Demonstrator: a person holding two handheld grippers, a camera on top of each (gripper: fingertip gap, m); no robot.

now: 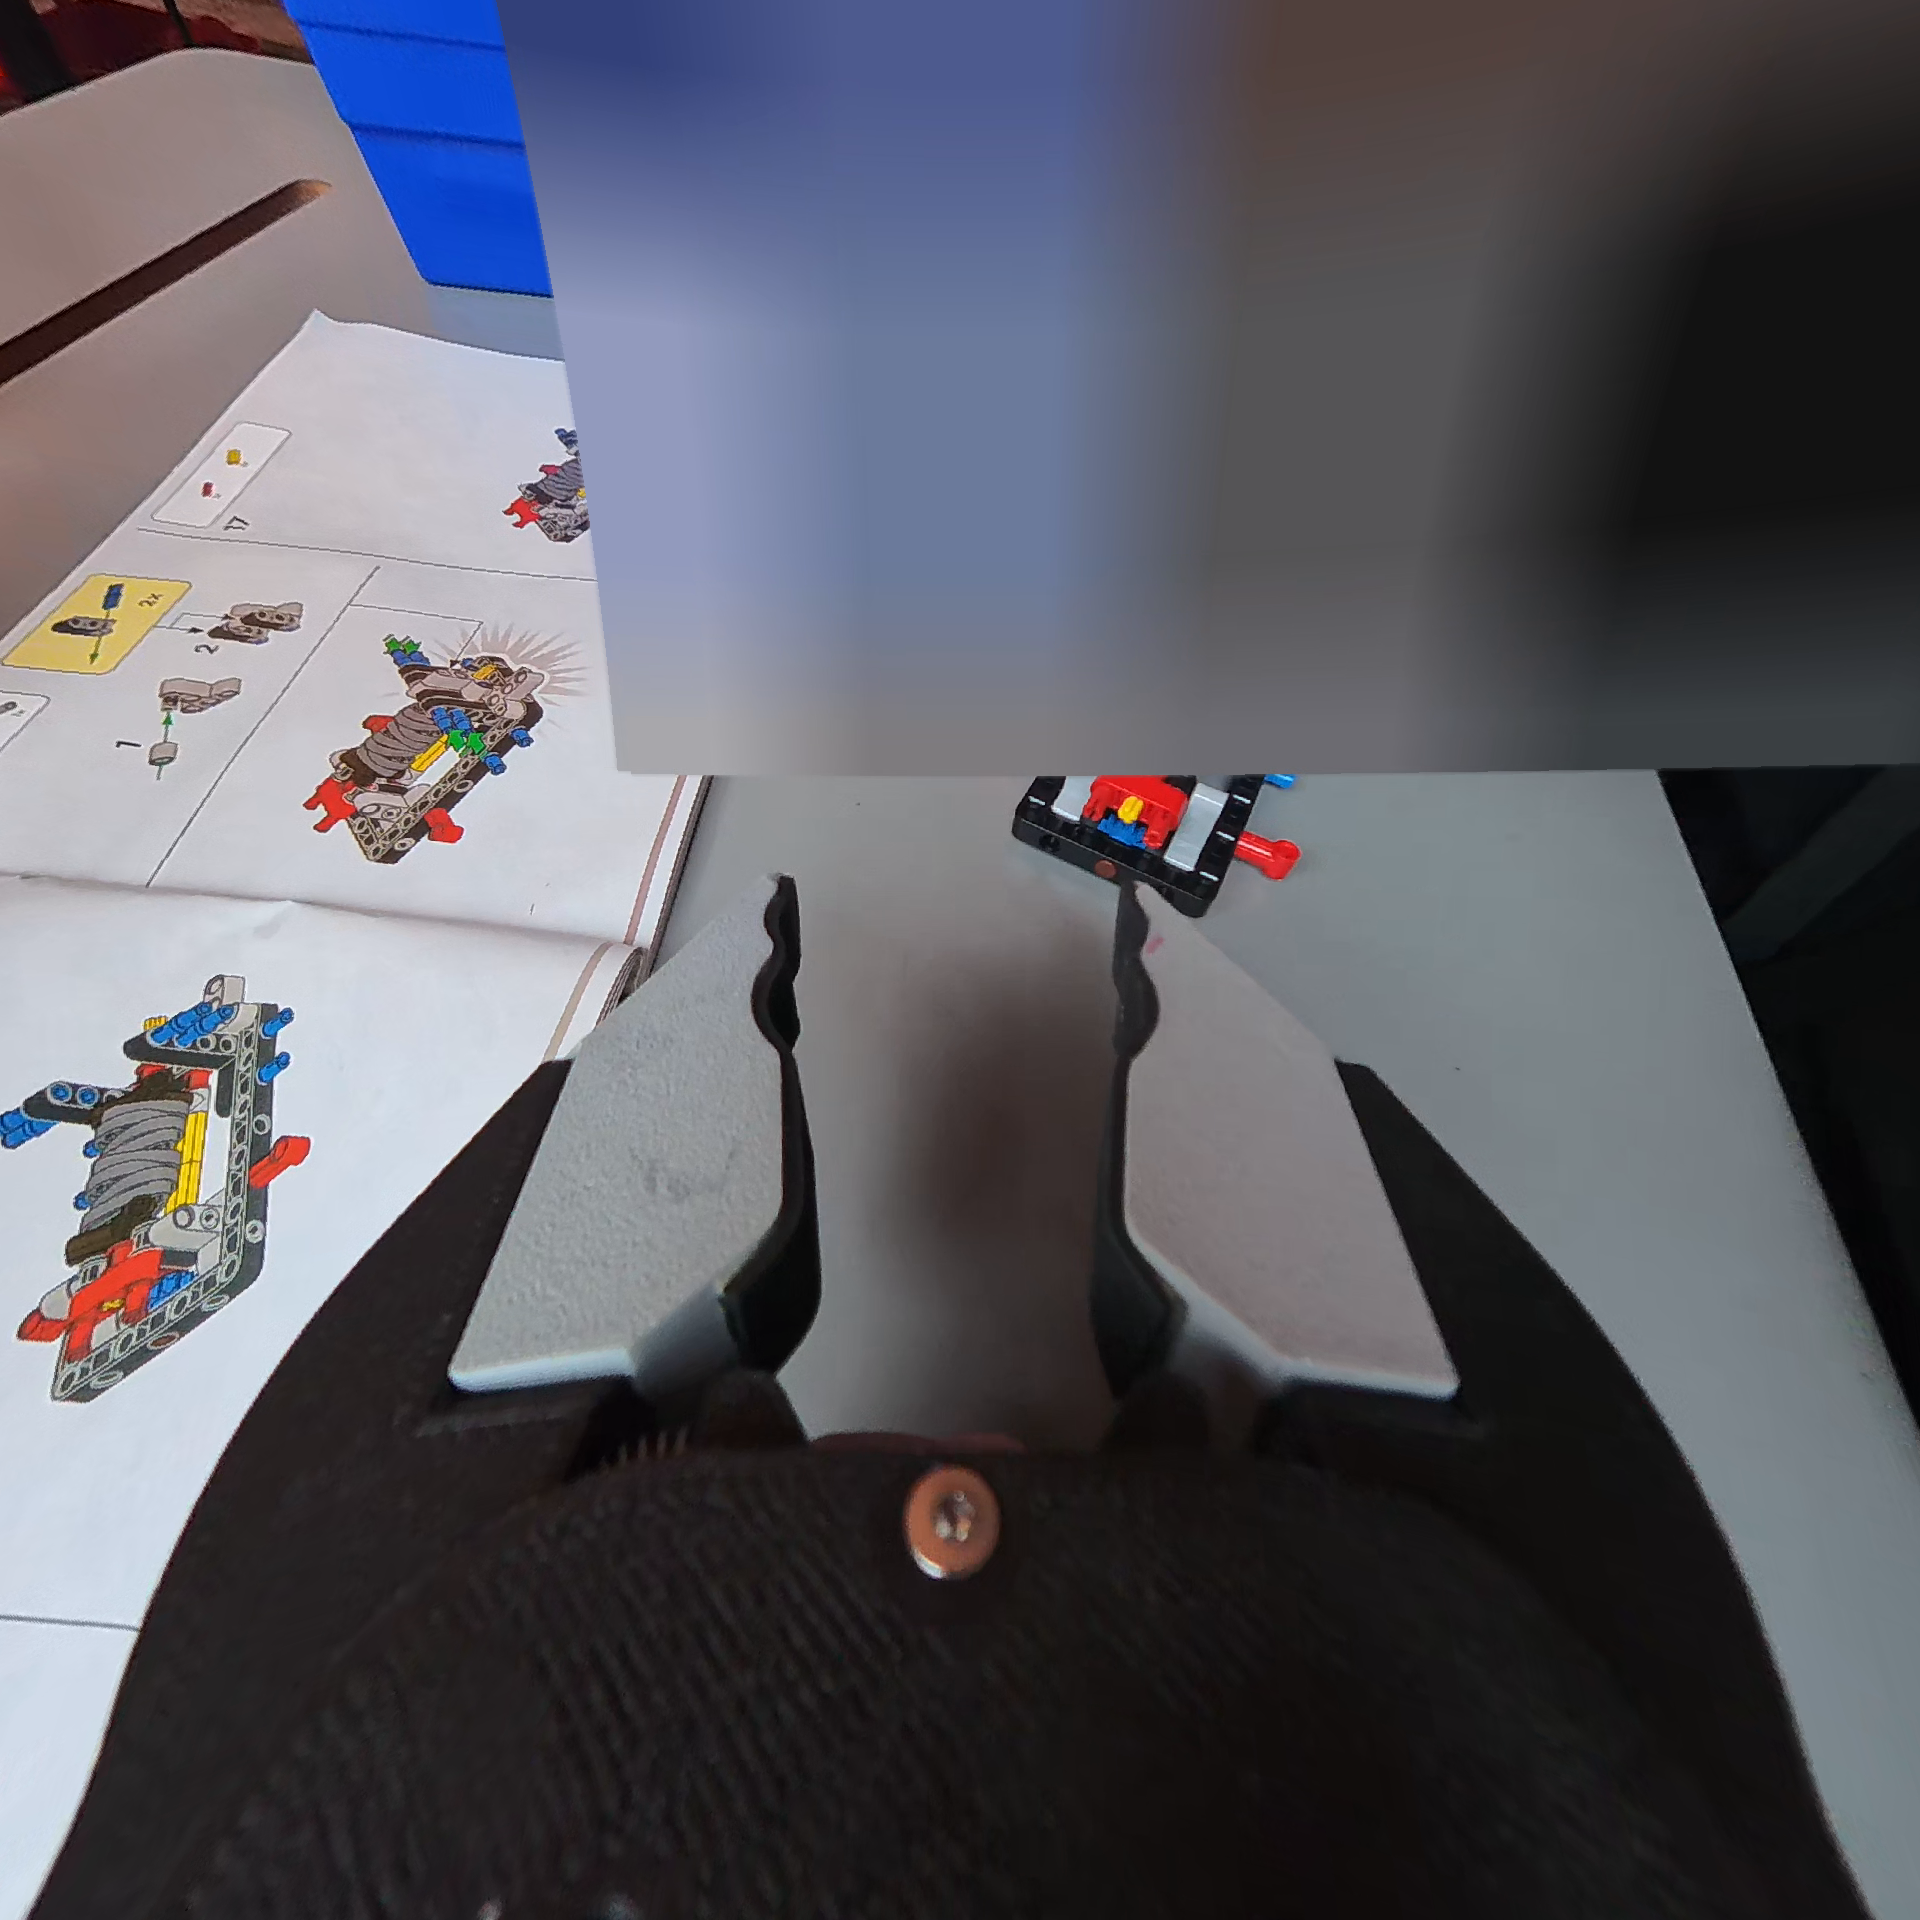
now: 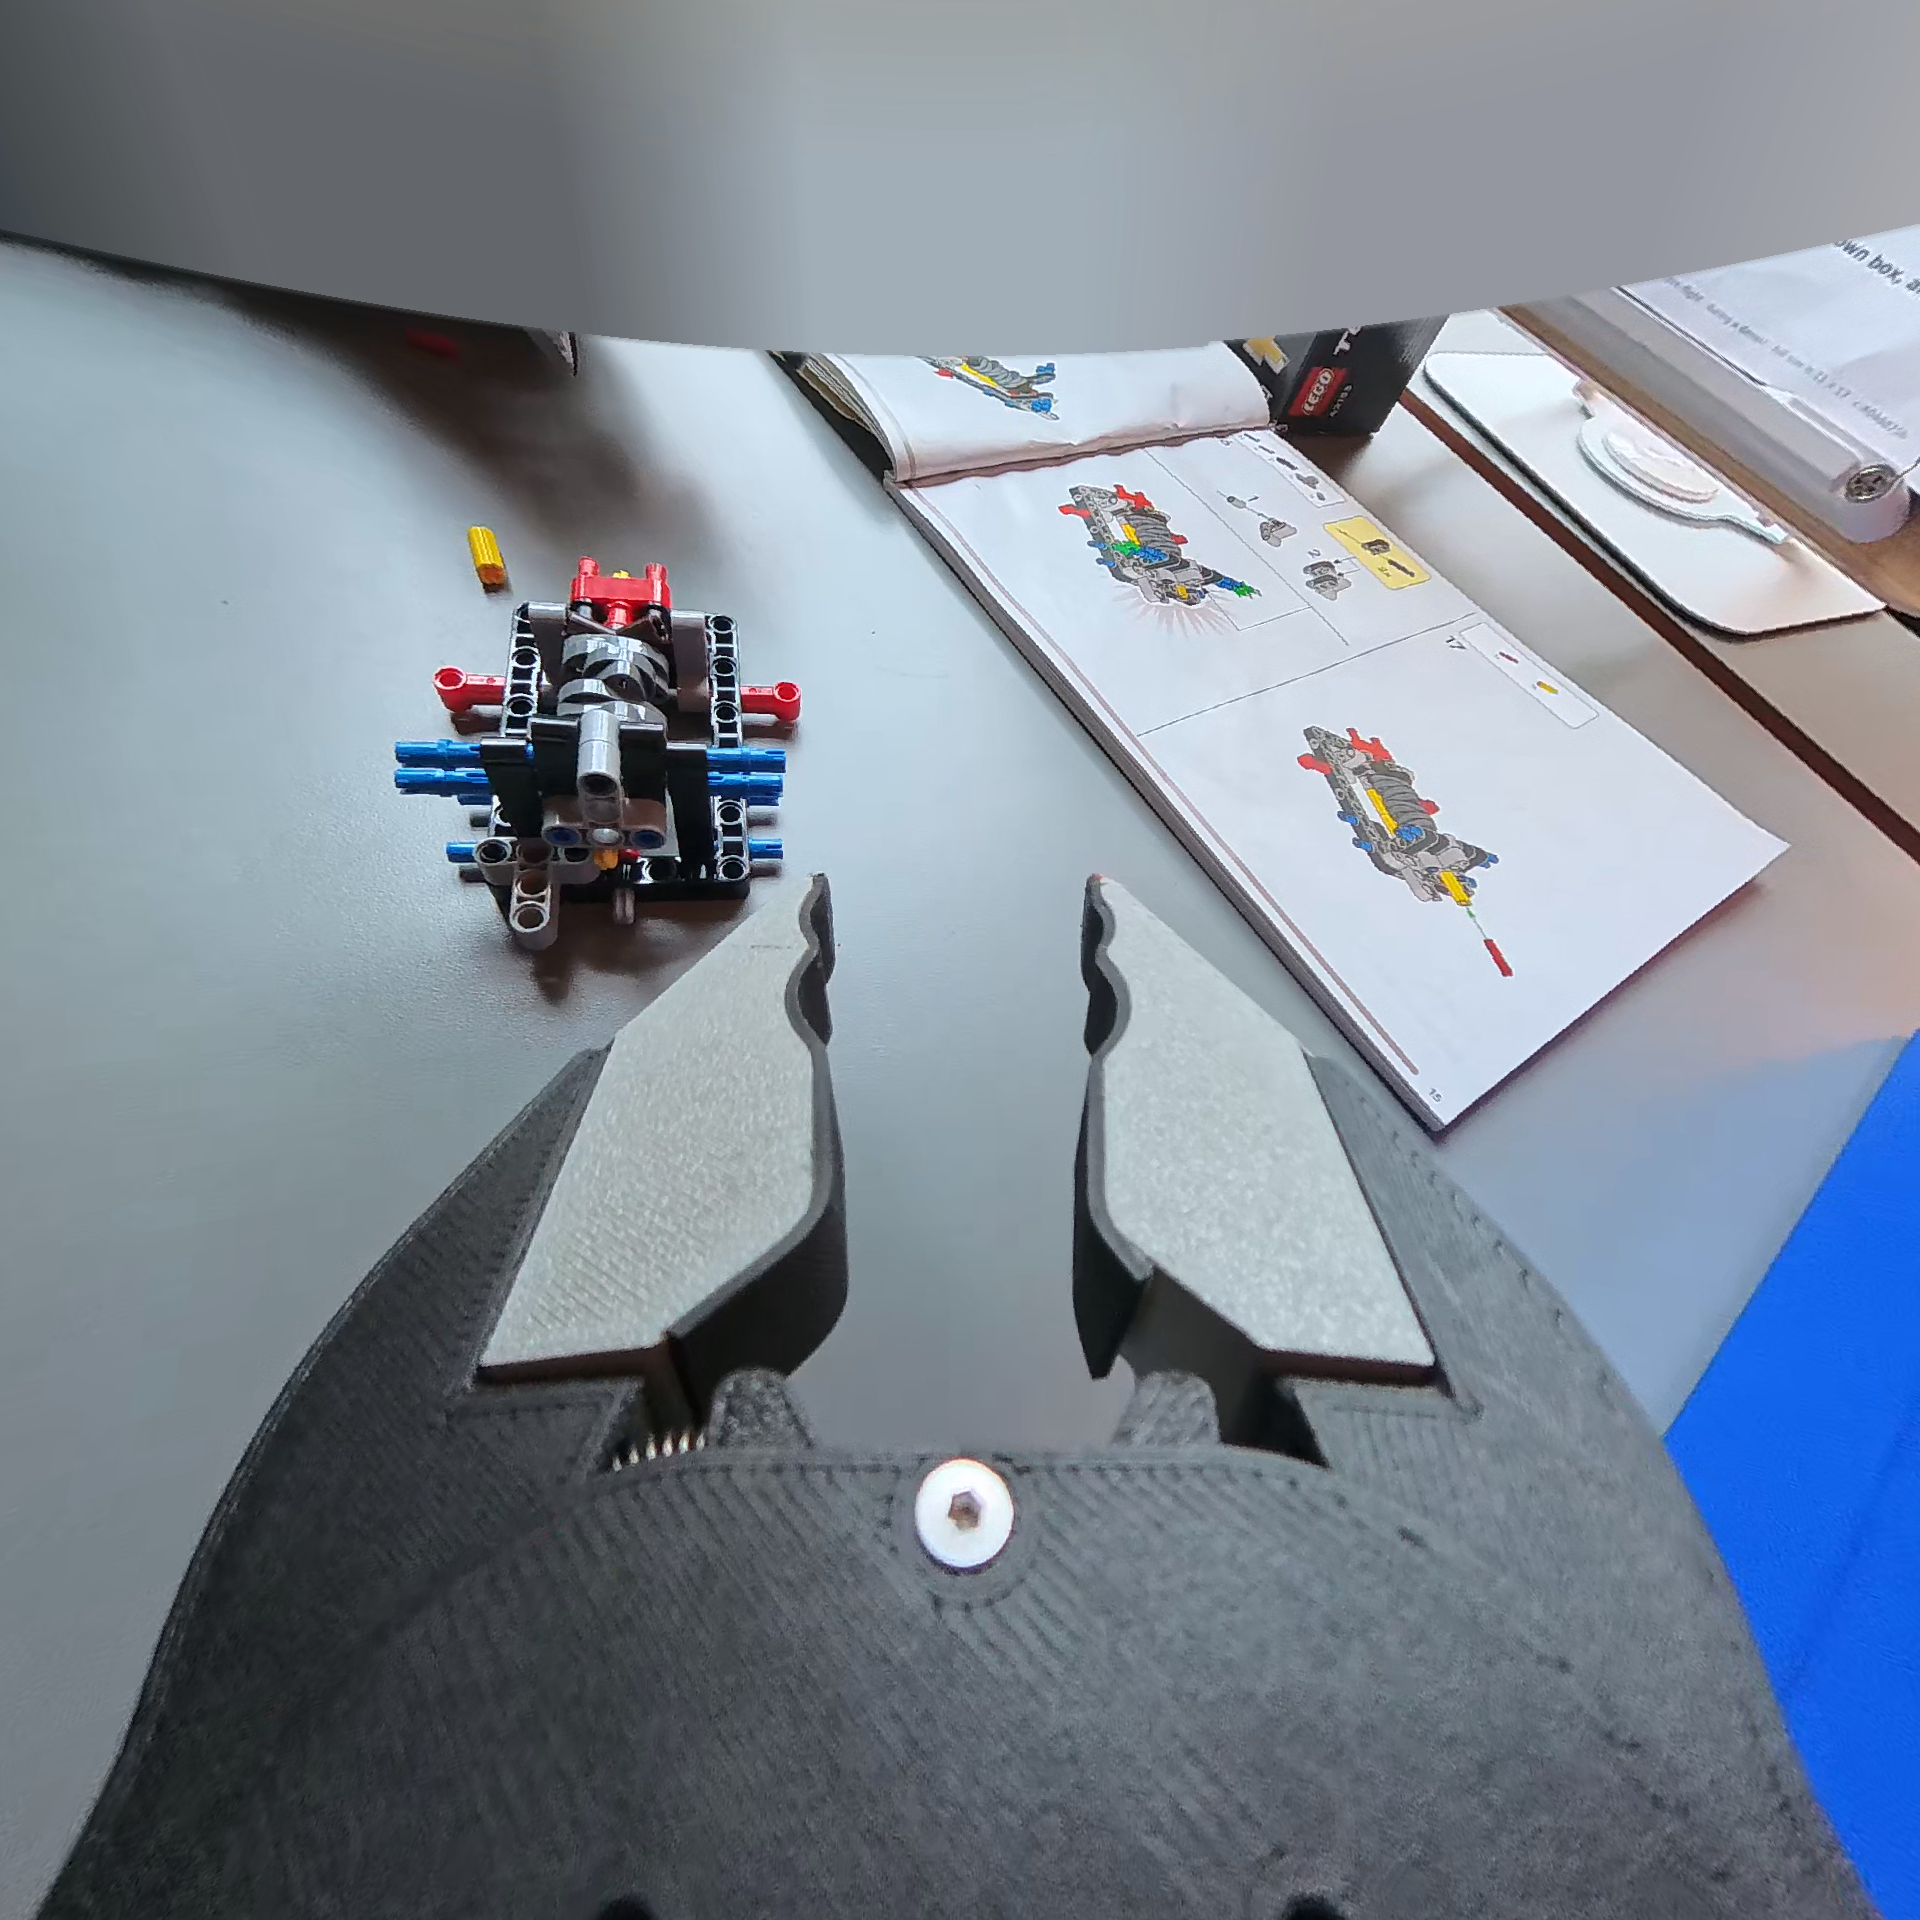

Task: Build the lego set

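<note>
The half-built lego model (image 2: 613, 748), a black frame with grey, red and blue parts, lies on the grey table ahead and left of my right gripper (image 2: 956, 894), which is open and empty. A loose yellow piece (image 2: 485, 556) lies just beyond the model. In the left wrist view the model (image 1: 1148, 831) lies ahead and right of my left gripper (image 1: 956, 894), partly hidden by a blur patch. The left gripper is open and empty above the table.
The open instruction booklet (image 2: 1299, 707) lies right of the model; it also shows in the left wrist view (image 1: 312, 831) at left. A black lego box (image 2: 1340, 384) stands behind it. A blue bin (image 1: 436, 156) sits at the back. The table edge (image 1: 1725, 987) runs at right. My right fingertips sit around 15 cm from my left ones. To the loose yellow piece (image 2: 485, 556): left tips about 5 cm, right tips about 15 cm.
</note>
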